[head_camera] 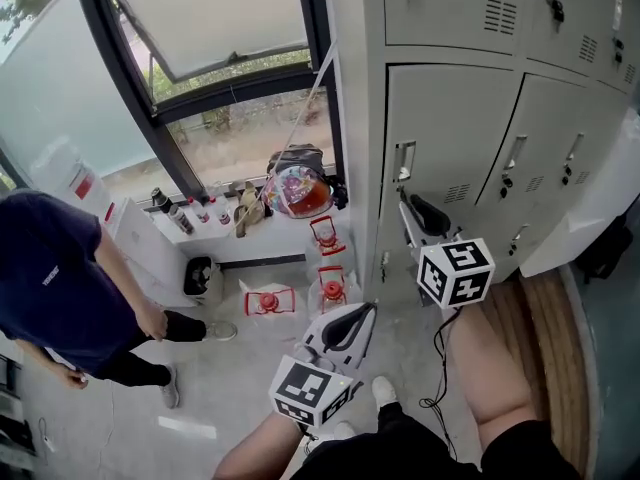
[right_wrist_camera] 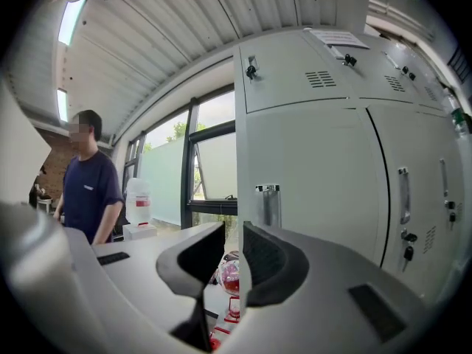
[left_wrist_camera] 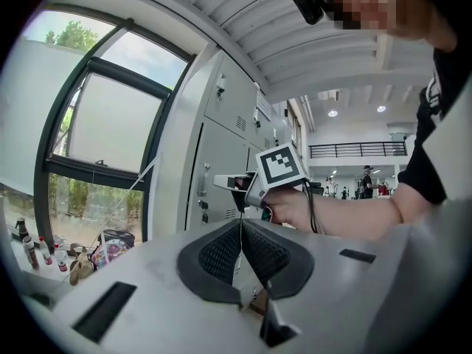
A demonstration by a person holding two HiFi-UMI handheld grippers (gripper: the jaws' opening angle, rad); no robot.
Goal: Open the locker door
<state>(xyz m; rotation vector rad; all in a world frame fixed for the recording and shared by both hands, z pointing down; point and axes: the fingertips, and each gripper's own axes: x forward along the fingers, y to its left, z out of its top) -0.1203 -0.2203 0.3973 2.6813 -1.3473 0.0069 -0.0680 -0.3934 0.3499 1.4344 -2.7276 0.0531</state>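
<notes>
A bank of grey lockers (head_camera: 480, 118) fills the right side of the head view. The lower left locker door (head_camera: 440, 138) is closed, with a metal handle (head_camera: 404, 160) at its left edge. My right gripper (head_camera: 407, 206) points at that door just below the handle, jaws parted with nothing between them. In the right gripper view the handle (right_wrist_camera: 269, 203) stands just beyond the right gripper (right_wrist_camera: 234, 232), apart from it. My left gripper (head_camera: 368, 311) hangs lower, near the floor, shut and empty. The left gripper (left_wrist_camera: 240, 224) looks toward the lockers and the right gripper (left_wrist_camera: 234, 184).
A person in a dark blue shirt (head_camera: 50, 278) stands at the left. Bottles and a colourful bag (head_camera: 298, 190) sit on the window sill. Red items (head_camera: 270, 300) and a black bin (head_camera: 200, 275) are on the floor. More locker doors (head_camera: 560, 158) continue to the right.
</notes>
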